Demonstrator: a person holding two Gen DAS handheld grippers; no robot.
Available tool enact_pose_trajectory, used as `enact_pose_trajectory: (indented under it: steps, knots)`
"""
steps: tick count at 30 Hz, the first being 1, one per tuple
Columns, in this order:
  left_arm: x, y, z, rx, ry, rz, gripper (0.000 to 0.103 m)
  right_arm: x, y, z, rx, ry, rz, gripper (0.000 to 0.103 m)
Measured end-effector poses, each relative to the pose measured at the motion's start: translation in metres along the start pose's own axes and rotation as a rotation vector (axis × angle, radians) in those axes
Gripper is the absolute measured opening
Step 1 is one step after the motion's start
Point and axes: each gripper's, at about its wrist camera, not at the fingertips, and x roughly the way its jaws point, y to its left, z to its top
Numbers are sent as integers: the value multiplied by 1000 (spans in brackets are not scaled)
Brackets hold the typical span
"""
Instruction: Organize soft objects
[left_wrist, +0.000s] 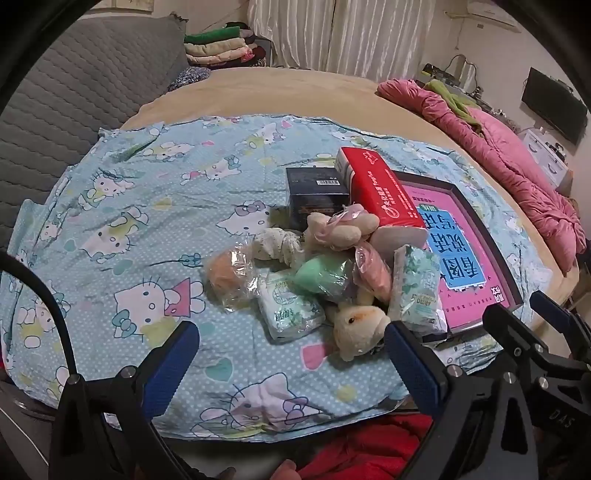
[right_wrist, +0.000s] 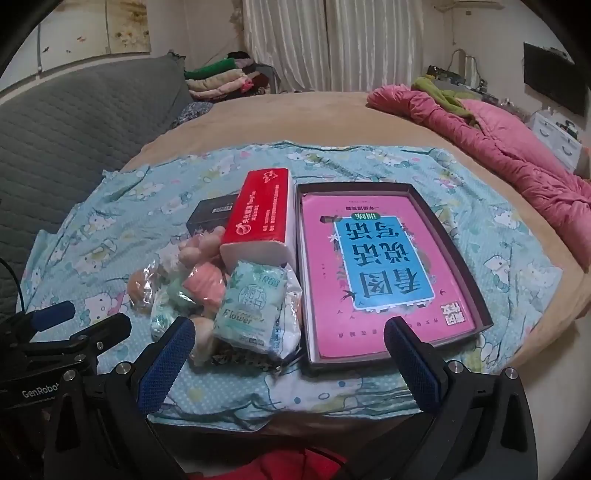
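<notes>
Left wrist view: the left gripper (left_wrist: 291, 354) hangs with jaws spread wide and empty above a cartoon-cat bedsheet (left_wrist: 122, 206). Left to right lies a heap of soft things: a bagged orange sponge (left_wrist: 225, 275), a green tissue pack (left_wrist: 290, 308), a cream plush toy (left_wrist: 360, 330), then a red tissue box (left_wrist: 380, 188) and a shallow tray (left_wrist: 476, 218). The right gripper (right_wrist: 290, 356) is equally wide and empty. The pile looks light and squashy; crinkly wrappers may slip, so pinching each item across its middle seems safest.
</notes>
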Motion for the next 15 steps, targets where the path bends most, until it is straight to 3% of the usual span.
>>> enact_pose_trajectory:
  steps: [15]
  knots:
    - [2,1,0,1,-1,4,101,1,-2,-1,-2,5,2,102]
